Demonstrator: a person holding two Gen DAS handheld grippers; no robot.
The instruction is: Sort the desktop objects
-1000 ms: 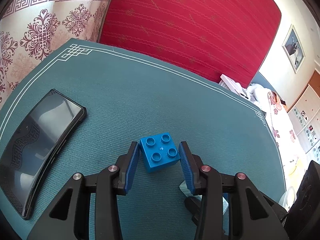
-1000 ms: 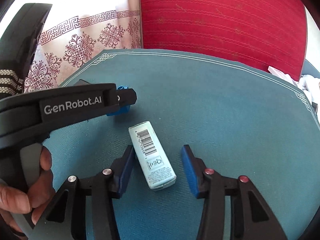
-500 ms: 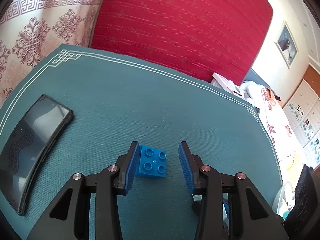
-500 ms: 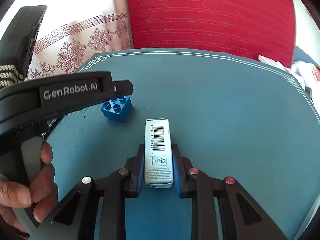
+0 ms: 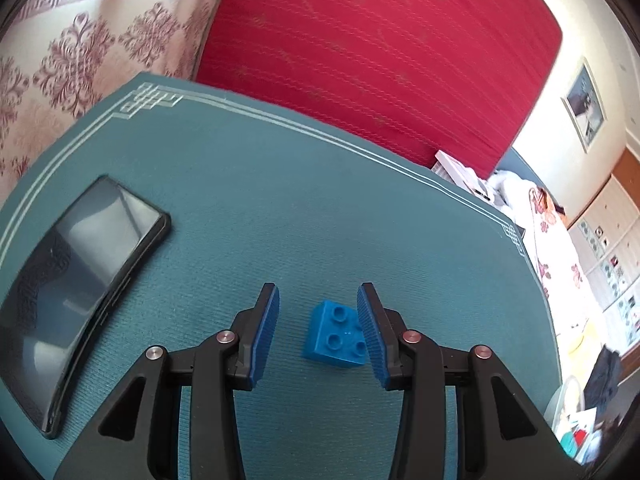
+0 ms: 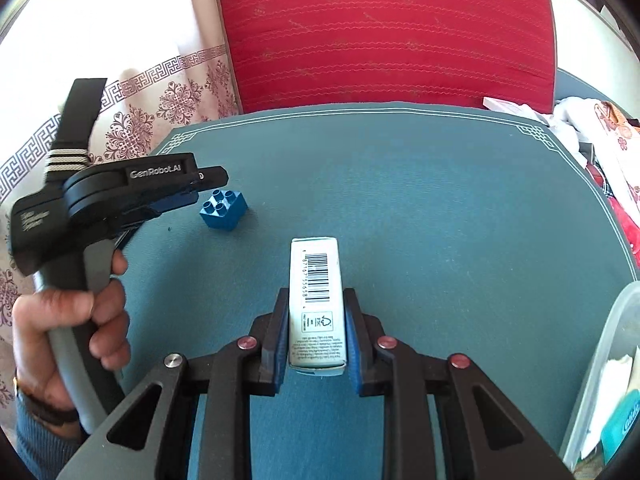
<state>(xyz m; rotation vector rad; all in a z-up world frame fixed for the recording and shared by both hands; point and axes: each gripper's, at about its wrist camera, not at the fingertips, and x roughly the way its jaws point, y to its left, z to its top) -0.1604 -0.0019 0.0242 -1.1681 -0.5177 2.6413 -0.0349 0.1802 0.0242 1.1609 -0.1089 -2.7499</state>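
Right tongs (image 6: 316, 340): clamped on the box (image 6: 316, 300), held above the desk (image 6: 440, 208).
Left tongs (image 5: 318, 332): apart, brick (image 5: 336, 334) between them, ungripped.
Left to sort: brick, phone (image 5: 76, 284).
Bin (image 6: 608, 364): at right, probable goal.

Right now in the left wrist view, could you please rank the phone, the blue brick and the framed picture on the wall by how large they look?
1. Phone, by far the largest.
2. Blue brick.
3. Framed picture, which looks about the same size as the brick; it hangs much farther off, so this ranking says nothing of true size.
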